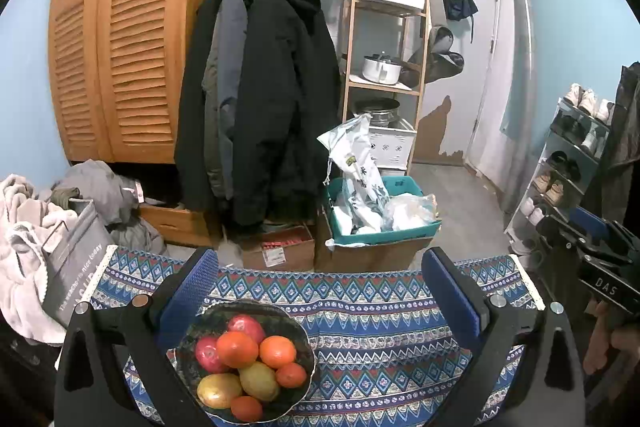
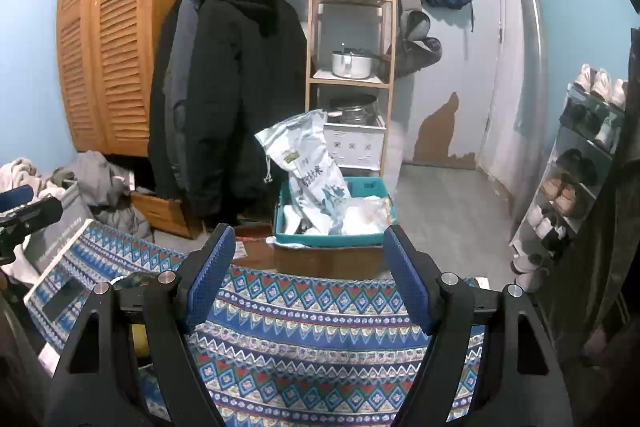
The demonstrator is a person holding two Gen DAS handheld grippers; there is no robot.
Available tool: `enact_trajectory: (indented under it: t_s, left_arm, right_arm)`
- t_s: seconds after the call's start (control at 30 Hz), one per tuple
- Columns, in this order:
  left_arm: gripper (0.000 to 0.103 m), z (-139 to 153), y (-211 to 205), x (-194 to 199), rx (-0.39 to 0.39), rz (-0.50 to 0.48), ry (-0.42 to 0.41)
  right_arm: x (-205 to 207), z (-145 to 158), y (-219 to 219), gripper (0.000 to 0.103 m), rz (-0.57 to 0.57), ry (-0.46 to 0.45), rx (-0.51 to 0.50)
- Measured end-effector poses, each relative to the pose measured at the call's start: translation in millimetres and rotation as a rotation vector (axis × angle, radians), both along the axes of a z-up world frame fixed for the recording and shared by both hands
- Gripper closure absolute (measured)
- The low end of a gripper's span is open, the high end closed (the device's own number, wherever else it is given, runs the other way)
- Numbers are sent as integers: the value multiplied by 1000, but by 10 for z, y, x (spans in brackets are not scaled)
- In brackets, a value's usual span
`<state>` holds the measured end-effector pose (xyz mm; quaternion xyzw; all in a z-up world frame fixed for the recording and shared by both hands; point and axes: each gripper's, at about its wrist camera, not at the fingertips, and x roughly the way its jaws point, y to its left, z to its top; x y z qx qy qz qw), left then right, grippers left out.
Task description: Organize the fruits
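Note:
A dark patterned bowl (image 1: 294, 325) sits on the blue patterned tablecloth (image 1: 380, 331), left of middle in the left wrist view. It holds red apples (image 1: 246, 327), oranges (image 1: 237, 349) and yellow-green fruits (image 1: 258, 381). My left gripper (image 1: 320, 291) is open above the cloth with nothing between its blue pads (image 1: 188, 291); the bowl lies beside its left finger. My right gripper (image 2: 310, 271) is open and empty over bare cloth. It also appears at the right edge as the right gripper (image 1: 600, 267), held by a hand. In the right wrist view, the bowl (image 2: 134, 279) is mostly hidden behind the left finger.
Beyond the table's far edge stand cardboard boxes (image 1: 280, 251) and a teal crate (image 1: 384, 231) stuffed with bags. Dark coats (image 1: 264, 99) hang behind, next to a wooden shelf (image 1: 384, 83). A shoe rack (image 1: 560, 179) stands right; a grey bag (image 1: 76, 259) and laundry lie left.

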<state>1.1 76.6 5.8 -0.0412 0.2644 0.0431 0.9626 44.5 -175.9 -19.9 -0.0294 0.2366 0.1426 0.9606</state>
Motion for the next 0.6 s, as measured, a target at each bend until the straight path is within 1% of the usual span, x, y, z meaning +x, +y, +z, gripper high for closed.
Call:
enact_trajectory:
  t_s: [0.6]
  left_arm:
    - [0, 17, -17, 1, -2, 8, 2]
  right_arm:
    - [-2, 4, 9, 28, 0, 0, 4]
